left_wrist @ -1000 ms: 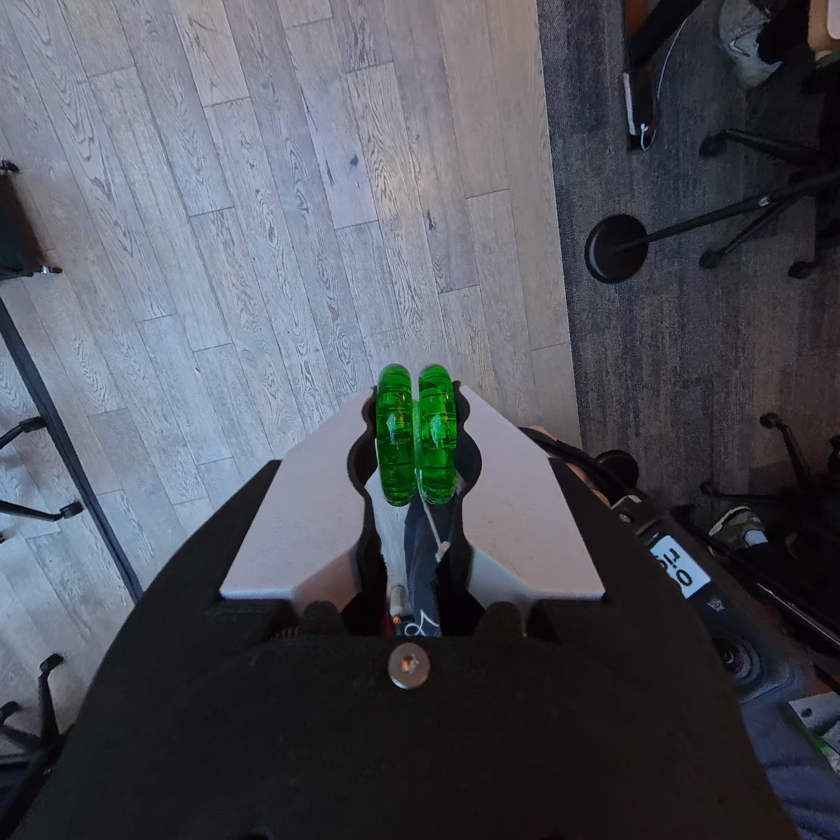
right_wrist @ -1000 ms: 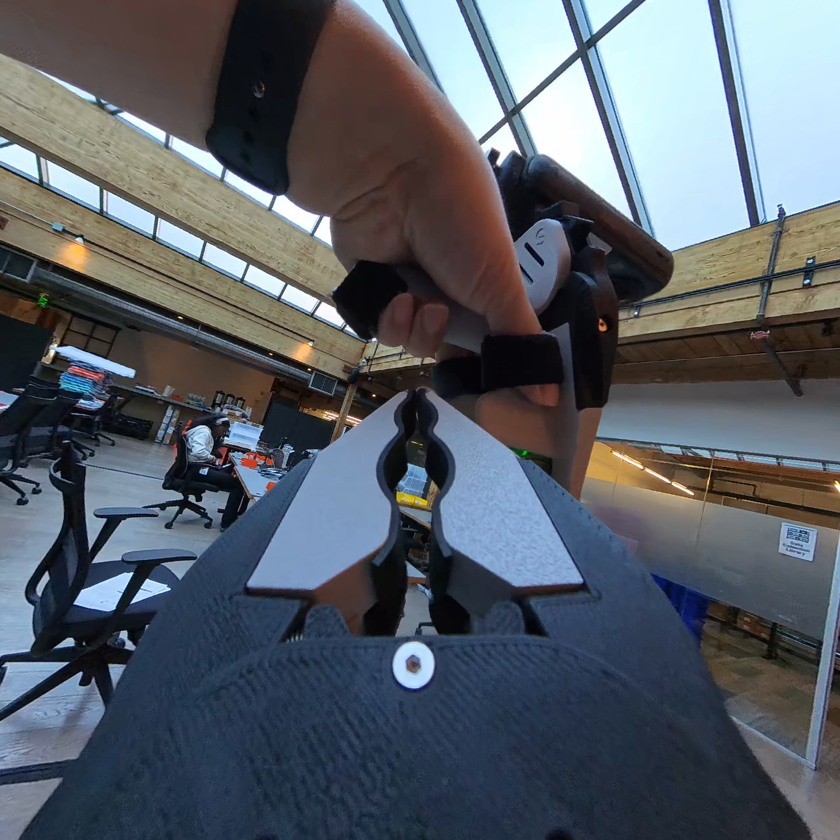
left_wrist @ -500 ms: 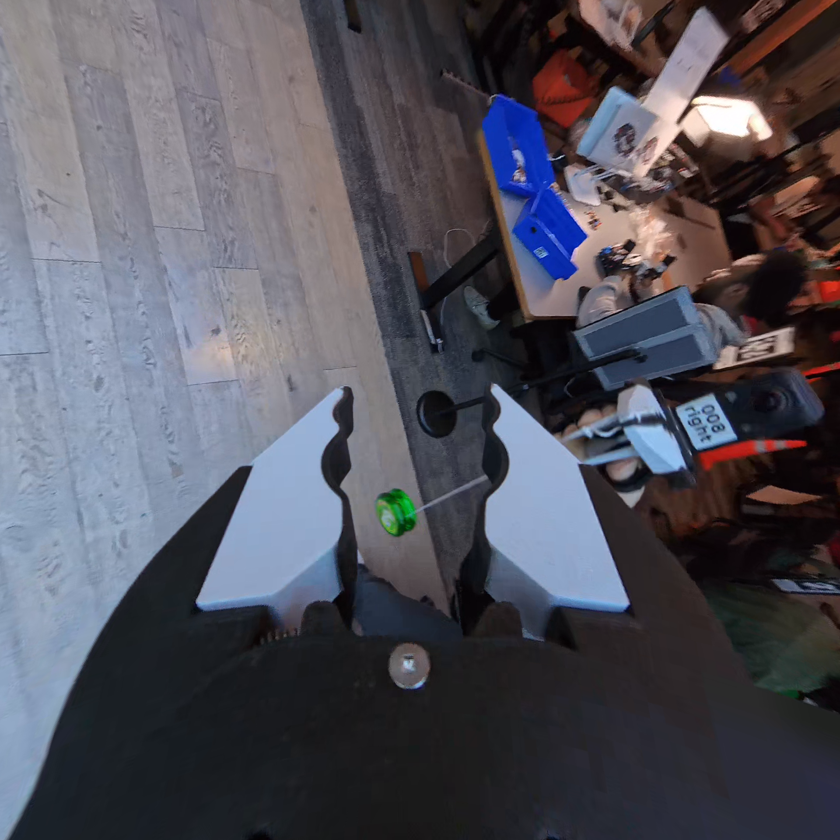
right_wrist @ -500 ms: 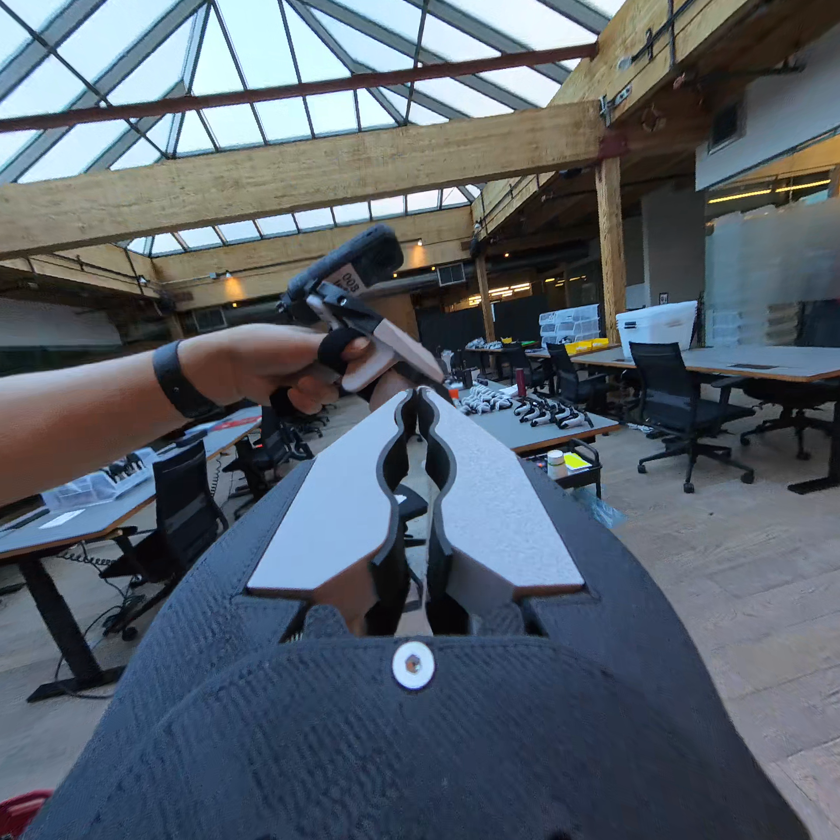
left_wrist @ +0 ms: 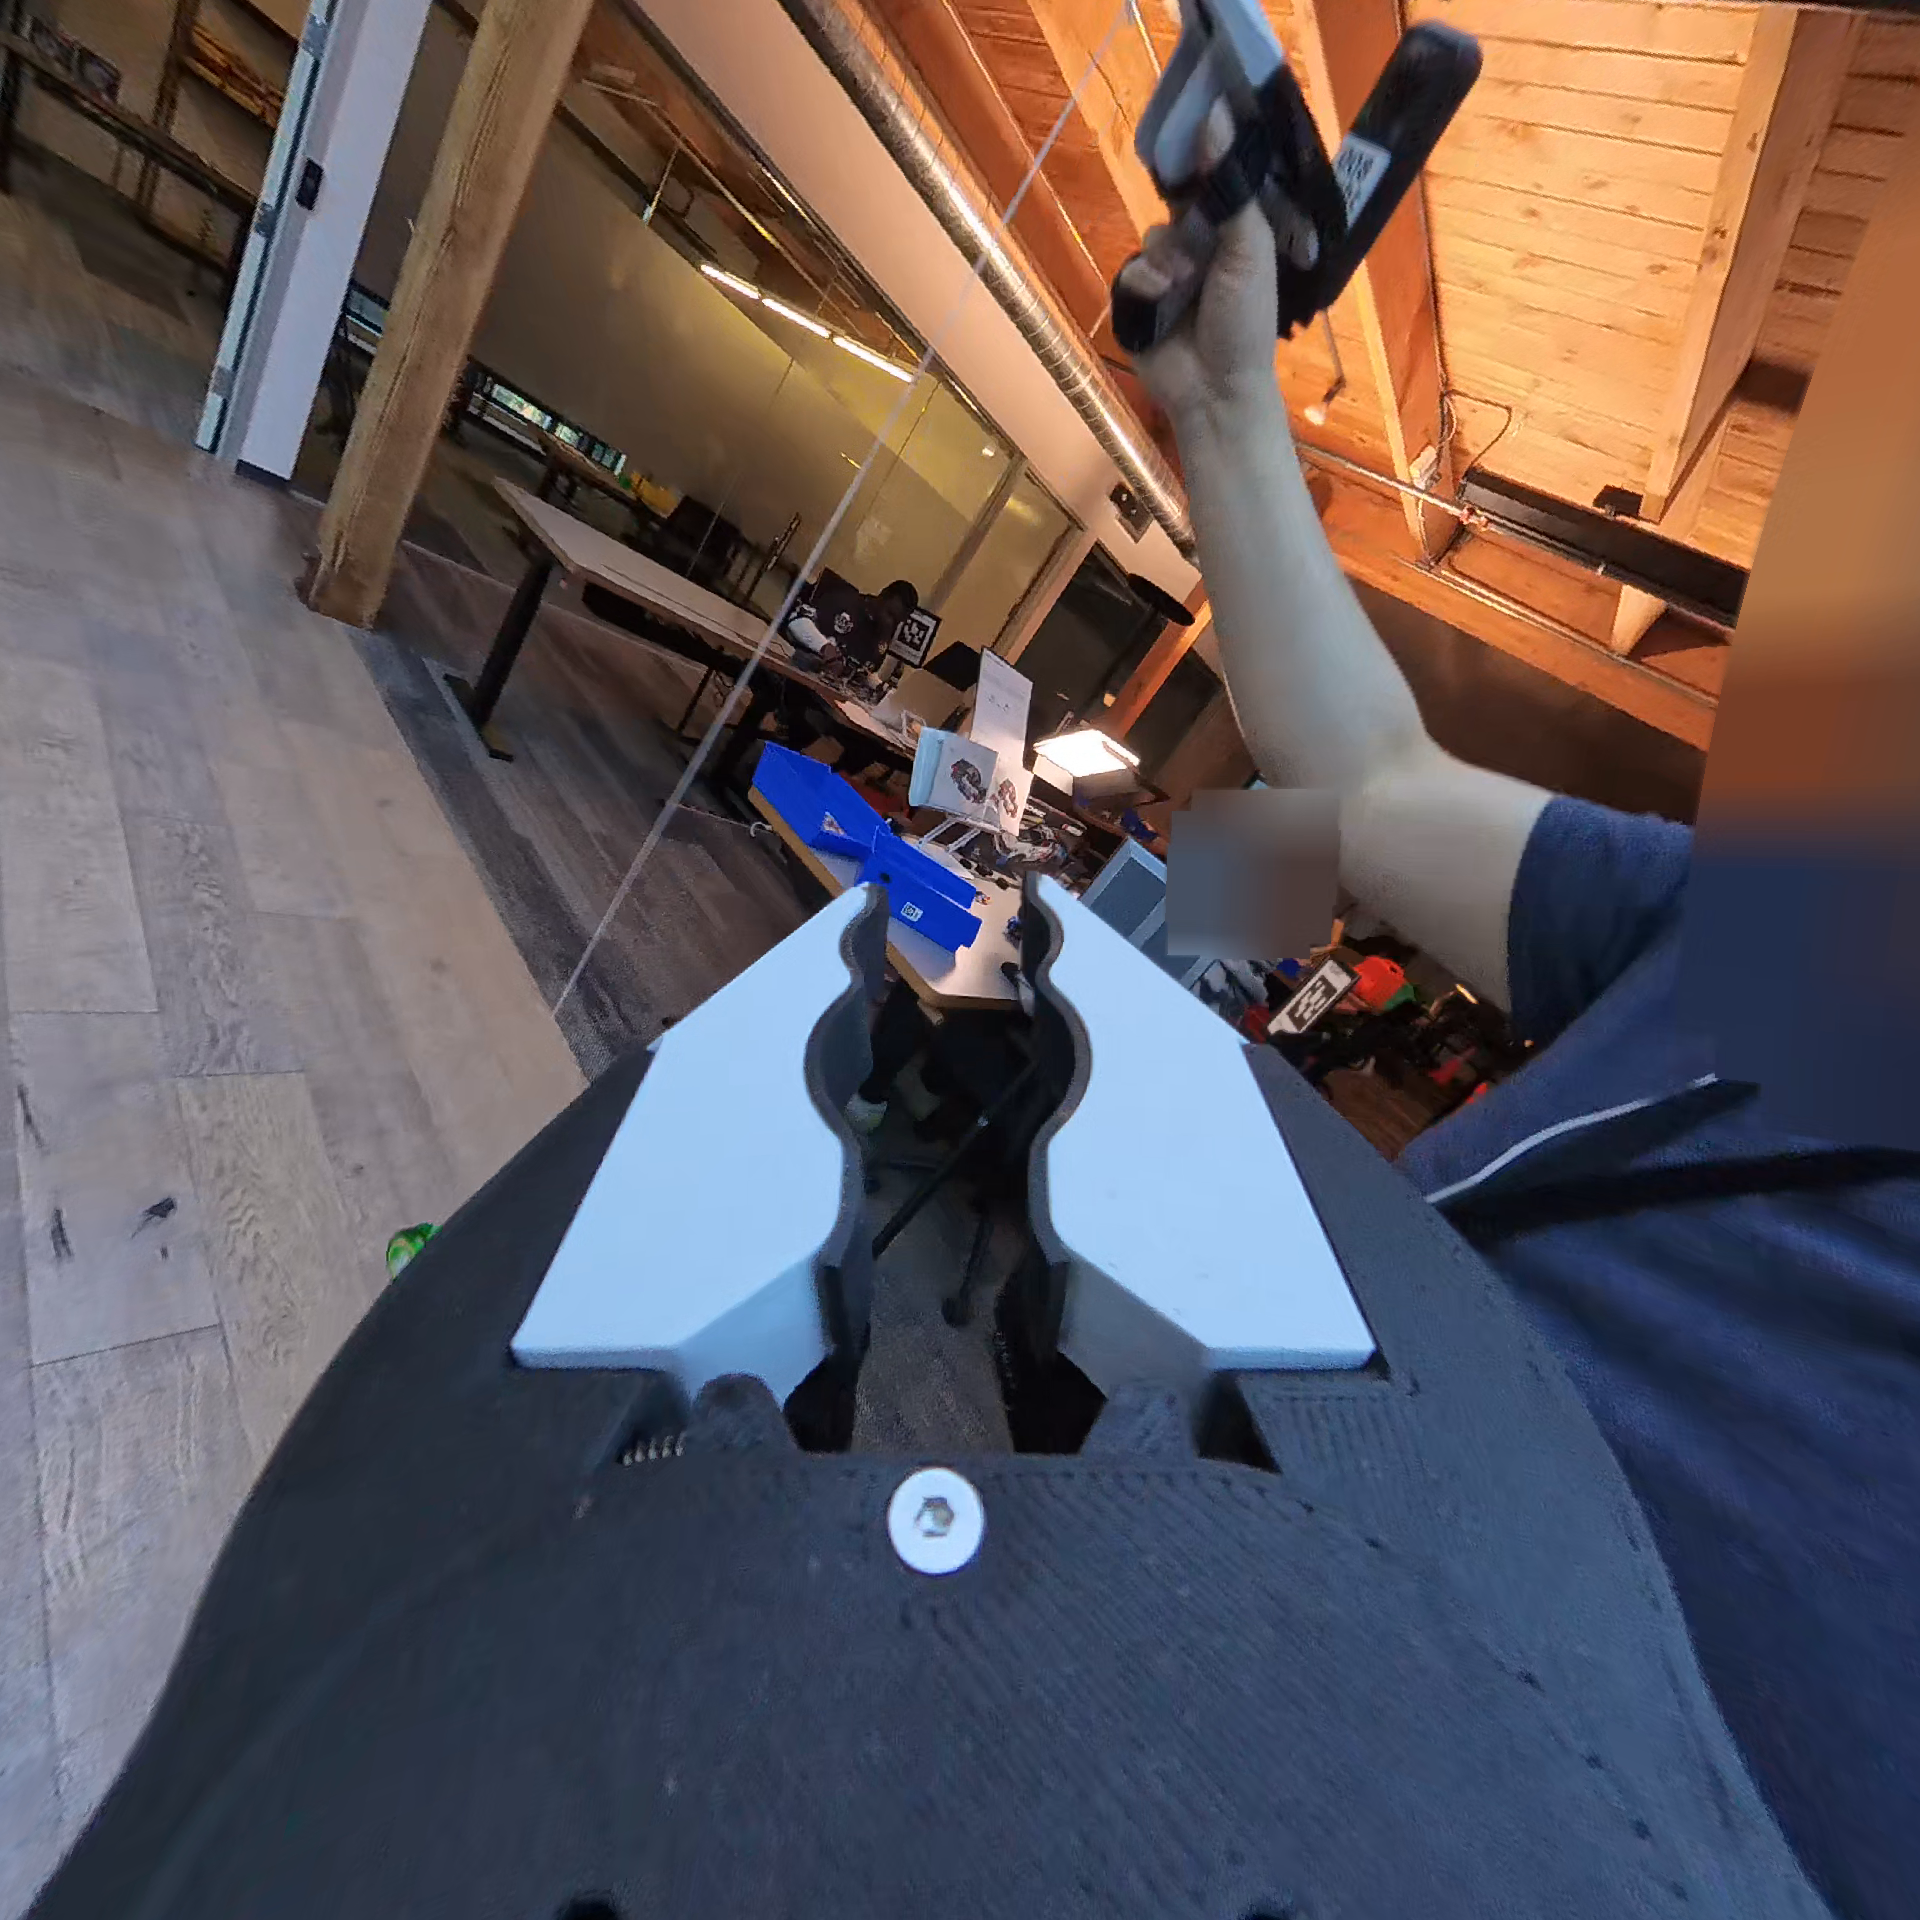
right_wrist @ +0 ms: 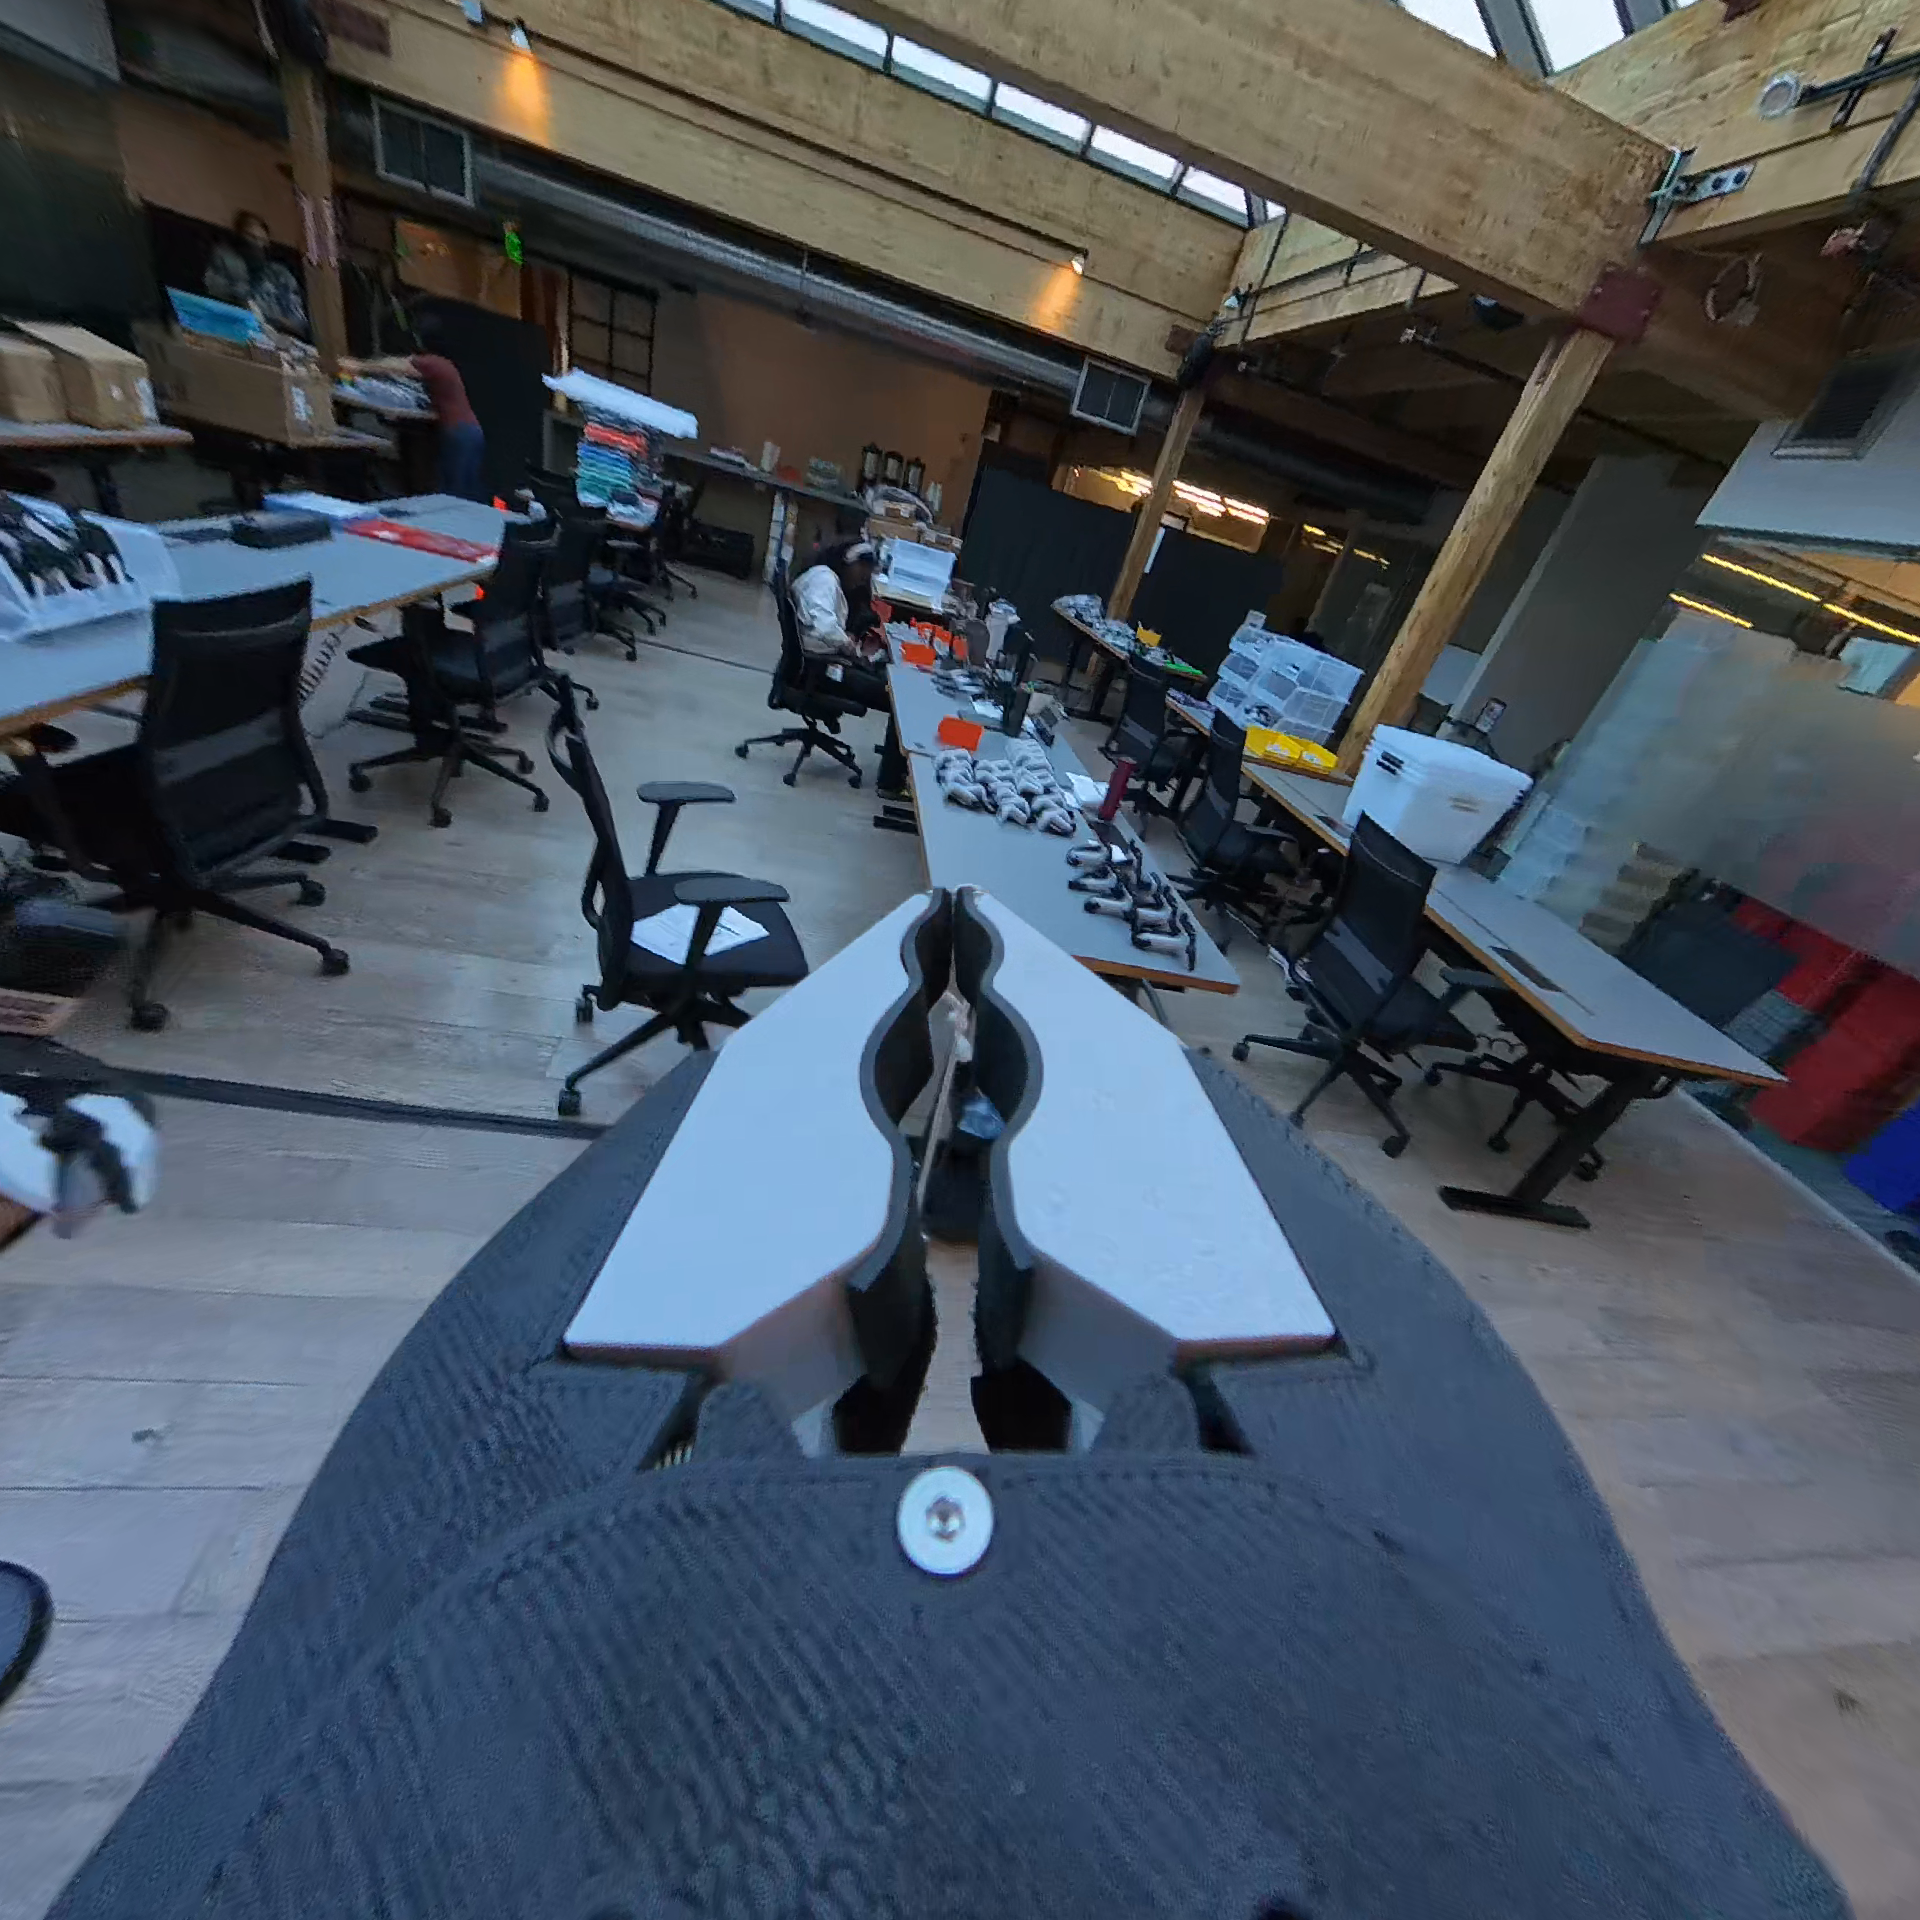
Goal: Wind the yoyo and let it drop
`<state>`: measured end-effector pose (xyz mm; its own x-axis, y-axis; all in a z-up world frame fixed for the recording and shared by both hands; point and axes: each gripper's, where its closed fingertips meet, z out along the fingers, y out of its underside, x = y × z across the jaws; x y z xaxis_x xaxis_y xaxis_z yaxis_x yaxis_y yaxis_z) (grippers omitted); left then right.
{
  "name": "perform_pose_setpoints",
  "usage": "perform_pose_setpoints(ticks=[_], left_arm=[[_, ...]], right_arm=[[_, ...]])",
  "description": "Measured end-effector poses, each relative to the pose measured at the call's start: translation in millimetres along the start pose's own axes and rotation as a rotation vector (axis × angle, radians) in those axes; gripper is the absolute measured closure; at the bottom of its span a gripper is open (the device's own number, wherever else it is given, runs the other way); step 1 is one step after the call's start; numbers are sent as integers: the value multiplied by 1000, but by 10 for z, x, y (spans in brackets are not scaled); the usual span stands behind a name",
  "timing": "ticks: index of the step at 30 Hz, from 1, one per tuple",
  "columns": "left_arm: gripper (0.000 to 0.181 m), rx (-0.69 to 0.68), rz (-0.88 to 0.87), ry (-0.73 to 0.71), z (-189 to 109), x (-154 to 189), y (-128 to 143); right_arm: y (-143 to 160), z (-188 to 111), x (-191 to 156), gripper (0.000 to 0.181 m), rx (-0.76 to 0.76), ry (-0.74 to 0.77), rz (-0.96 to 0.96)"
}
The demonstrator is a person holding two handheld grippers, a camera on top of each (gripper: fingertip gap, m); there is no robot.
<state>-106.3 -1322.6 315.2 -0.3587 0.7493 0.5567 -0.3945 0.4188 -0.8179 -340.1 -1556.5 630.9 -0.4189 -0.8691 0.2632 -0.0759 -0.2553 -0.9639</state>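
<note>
In the left wrist view my left gripper (left_wrist: 948,902) is open and empty, its jaws well apart. The green yoyo (left_wrist: 411,1247) hangs low near the wooden floor, left of the gripper body, which hides part of it. Its thin white string (left_wrist: 790,613) runs taut and slanted up to my right gripper (left_wrist: 1236,156), held high in a hand. In the right wrist view my right gripper (right_wrist: 952,902) is shut on the string (right_wrist: 948,1039), which shows between its fingers.
A raised bare arm (left_wrist: 1299,623) and a dark blue shirt (left_wrist: 1714,1299) fill the right of the left wrist view. A desk with blue bins (left_wrist: 873,852) stands ahead, with a wooden post (left_wrist: 436,312) to the left. Long desks (right_wrist: 997,852) and office chairs (right_wrist: 675,914) stand around. Spacing between my two grippers at the tips: around 45 cm.
My left gripper opened and let go of the yoyo, which dropped on its string toward the floor. My right gripper stayed shut on the string and rose high. Both views swung.
</note>
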Motion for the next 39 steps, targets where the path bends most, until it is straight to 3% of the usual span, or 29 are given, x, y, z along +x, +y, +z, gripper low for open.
perform_pose_setpoints(ticks=[3,8,14,18,23,33,36,39], left_arm=[[166,8,29,-69,-376,141,29],[168,88,129,-98,-724,397,-277],[167,132,200,-115,-863,562,-468],[167,139,184,-121,-907,546,-437],[168,170,150,-107,-908,499,-404],[168,143,136,-95,-837,508,-322],[167,136,127,-99,-844,507,-289],[167,127,112,-113,-869,484,-244]], right_arm=[[-400,97,182,181,20,35,-34],[-683,277,309,181,14,48,-64],[-707,518,244,181,35,16,-52],[-484,687,150,181,-3,-26,-45],[291,1014,-206,181,-65,-134,26],[2874,1502,-1660,181,-266,-399,327],[3404,1541,-1935,181,-292,-412,429],[3737,1569,-2041,181,-314,-398,501]])
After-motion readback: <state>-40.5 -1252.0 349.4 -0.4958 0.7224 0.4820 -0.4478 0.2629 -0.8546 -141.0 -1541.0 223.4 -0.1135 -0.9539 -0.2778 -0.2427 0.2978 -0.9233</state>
